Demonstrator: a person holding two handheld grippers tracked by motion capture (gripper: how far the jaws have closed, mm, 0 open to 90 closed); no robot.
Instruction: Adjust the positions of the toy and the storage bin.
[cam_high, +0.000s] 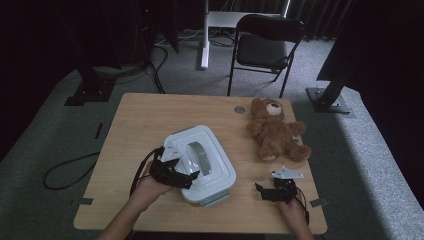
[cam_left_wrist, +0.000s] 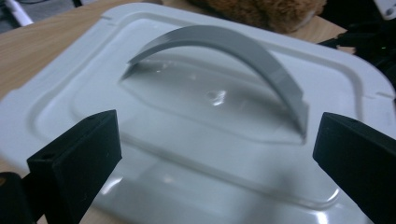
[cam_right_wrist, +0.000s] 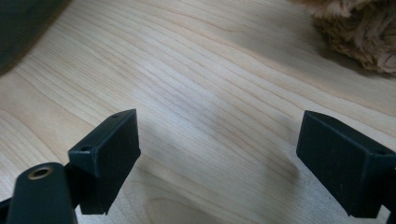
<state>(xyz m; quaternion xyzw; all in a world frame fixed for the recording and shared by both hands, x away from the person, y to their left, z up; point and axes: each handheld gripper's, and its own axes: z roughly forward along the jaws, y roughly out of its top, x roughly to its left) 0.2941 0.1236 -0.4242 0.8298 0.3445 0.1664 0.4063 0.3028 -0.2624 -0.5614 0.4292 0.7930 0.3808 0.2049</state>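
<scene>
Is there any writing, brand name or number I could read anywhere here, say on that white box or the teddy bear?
None can be read.
White box lid and its grey handle: plain, no print or embossed words visible.
Teddy bear: no tag or label visible.
Left gripper and right gripper: black jaws unmarked.
Table: bare wood.

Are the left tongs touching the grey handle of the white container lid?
Apart. In the left gripper view the left tongs stand wide open, and the grey handle arches farther off on the white lid, with bare lid between.
</scene>
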